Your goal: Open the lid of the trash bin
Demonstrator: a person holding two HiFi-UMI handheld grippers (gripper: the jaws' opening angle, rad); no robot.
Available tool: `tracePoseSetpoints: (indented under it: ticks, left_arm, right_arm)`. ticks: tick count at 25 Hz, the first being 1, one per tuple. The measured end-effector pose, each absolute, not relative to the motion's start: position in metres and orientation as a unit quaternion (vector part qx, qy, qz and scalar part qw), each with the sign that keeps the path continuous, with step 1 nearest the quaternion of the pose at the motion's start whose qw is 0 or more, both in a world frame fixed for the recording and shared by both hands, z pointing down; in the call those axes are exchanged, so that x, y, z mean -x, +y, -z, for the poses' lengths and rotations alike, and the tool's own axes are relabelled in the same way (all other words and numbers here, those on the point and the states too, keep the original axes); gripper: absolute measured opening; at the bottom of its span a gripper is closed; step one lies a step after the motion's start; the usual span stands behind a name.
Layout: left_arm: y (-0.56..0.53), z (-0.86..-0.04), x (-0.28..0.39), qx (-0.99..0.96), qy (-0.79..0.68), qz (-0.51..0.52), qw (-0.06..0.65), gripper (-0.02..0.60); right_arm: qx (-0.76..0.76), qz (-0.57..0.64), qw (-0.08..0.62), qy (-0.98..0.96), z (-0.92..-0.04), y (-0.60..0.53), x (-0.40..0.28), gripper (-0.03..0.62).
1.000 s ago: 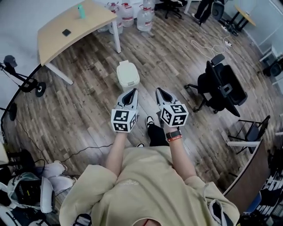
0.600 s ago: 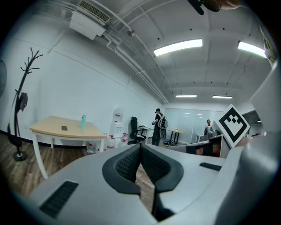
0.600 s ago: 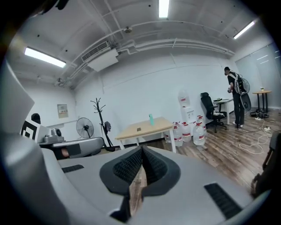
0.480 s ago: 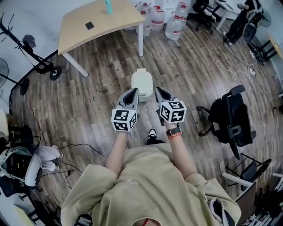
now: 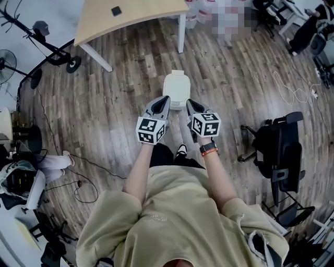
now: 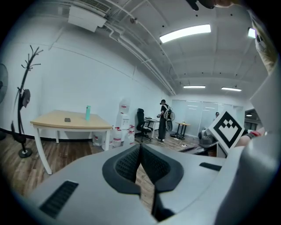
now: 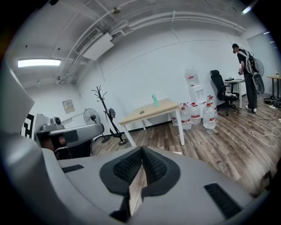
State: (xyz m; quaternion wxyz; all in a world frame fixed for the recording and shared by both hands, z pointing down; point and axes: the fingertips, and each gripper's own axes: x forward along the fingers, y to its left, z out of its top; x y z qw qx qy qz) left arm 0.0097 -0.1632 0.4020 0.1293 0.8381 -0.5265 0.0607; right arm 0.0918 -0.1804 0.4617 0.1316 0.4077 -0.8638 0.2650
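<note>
A small white trash bin with its lid down stands on the wooden floor, straight ahead in the head view. My left gripper is held just short of the bin's near left corner, its jaws shut with nothing between them. To the right, my right gripper hovers beside the bin's near right corner, also shut and empty. The bin does not show in the left gripper view, where the left gripper points across the room, nor past the right gripper in its own view.
A light wooden table on white legs stands beyond the bin, with water bottles beside it. A black office chair is to the right. A coat stand, a fan and cables lie left.
The bin has come closer to both grippers and now sits right in front of their tips. The table and chair have shifted in view as the person stepped forward. Both grippers stayed shut.
</note>
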Motion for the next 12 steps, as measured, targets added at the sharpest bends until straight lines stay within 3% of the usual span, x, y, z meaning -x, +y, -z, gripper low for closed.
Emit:
tracePoseSetpoints:
  ticks: [12]
  left_arm:
    - [-0.247, -0.508, 0.039, -0.837, -0.51, -0.095, 0.172, 0.023]
  right_arm:
    - [-0.393, -0.341, 0.194, -0.831, -0.602, -0.248, -0.037, 0.015]
